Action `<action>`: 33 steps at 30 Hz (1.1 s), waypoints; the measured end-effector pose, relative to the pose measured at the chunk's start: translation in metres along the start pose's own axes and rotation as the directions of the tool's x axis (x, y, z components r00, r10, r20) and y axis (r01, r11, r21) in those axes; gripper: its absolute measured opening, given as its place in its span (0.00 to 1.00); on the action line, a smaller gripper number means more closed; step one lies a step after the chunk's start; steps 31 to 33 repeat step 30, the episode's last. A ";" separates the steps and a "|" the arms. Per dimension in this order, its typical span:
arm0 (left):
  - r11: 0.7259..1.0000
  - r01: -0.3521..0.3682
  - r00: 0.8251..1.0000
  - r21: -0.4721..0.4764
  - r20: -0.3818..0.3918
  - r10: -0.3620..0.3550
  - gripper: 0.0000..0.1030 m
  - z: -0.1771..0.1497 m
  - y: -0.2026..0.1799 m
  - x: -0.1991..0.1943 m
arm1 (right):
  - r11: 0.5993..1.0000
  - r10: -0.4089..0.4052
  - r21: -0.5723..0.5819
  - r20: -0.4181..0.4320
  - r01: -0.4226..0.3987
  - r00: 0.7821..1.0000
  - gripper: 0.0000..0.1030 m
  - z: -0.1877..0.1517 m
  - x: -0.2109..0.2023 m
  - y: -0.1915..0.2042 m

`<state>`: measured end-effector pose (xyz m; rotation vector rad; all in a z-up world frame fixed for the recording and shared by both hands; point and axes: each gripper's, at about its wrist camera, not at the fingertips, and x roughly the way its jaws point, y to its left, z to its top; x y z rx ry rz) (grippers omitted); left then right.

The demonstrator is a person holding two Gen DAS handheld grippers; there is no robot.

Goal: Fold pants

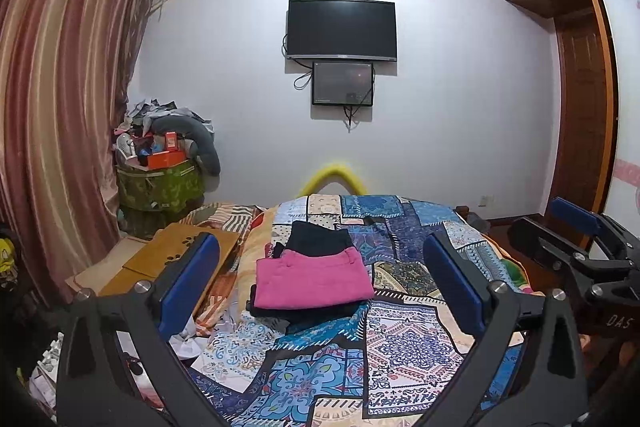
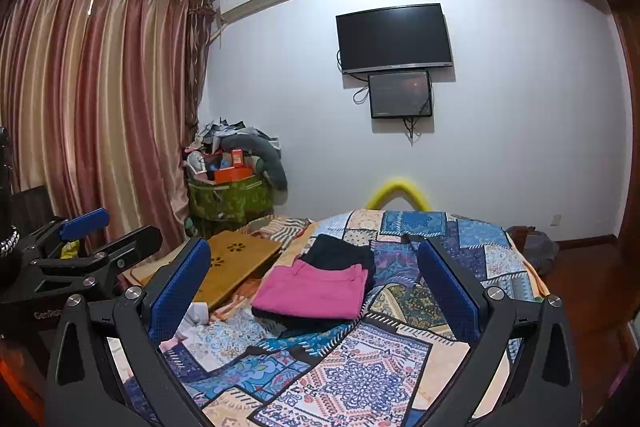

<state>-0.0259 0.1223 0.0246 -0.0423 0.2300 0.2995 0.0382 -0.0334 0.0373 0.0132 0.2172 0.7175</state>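
Note:
Folded pink pants (image 1: 312, 281) lie on top of a stack with dark folded clothes (image 1: 320, 237) on the patchwork bedspread (image 1: 400, 343). My left gripper (image 1: 320, 279) is open and empty, held above the bed, short of the stack. My right gripper (image 2: 312, 283) is open and empty too, raised at about the same height; the pink pants (image 2: 312, 293) and dark clothes (image 2: 340, 251) lie beyond its fingers. The right gripper also shows at the right edge of the left wrist view (image 1: 576, 227); the left gripper shows at the left of the right wrist view (image 2: 92, 227).
A low wooden lap table (image 1: 180, 251) lies on the bed's left side. A green bin piled with clutter (image 1: 160, 183) stands by the curtains (image 1: 60, 107). A TV (image 1: 342, 29) hangs on the far wall. A wardrobe (image 1: 580, 107) is on the right.

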 end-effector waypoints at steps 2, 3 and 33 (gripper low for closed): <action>1.000 0.003 1.000 0.002 0.004 -0.003 1.00 0.000 -0.001 -0.001 | 1.000 -0.002 0.001 0.004 0.002 1.000 1.00 0.000 -0.001 0.000; 1.000 0.006 1.000 0.003 0.006 -0.006 1.00 0.000 -0.001 -0.001 | 1.000 -0.003 0.002 0.005 0.003 1.000 1.00 0.000 -0.001 0.000; 0.999 0.036 0.999 -0.002 -0.033 -0.037 1.00 -0.002 -0.003 0.008 | 1.000 -0.019 0.006 -0.001 0.019 1.000 1.00 -0.002 0.002 -0.003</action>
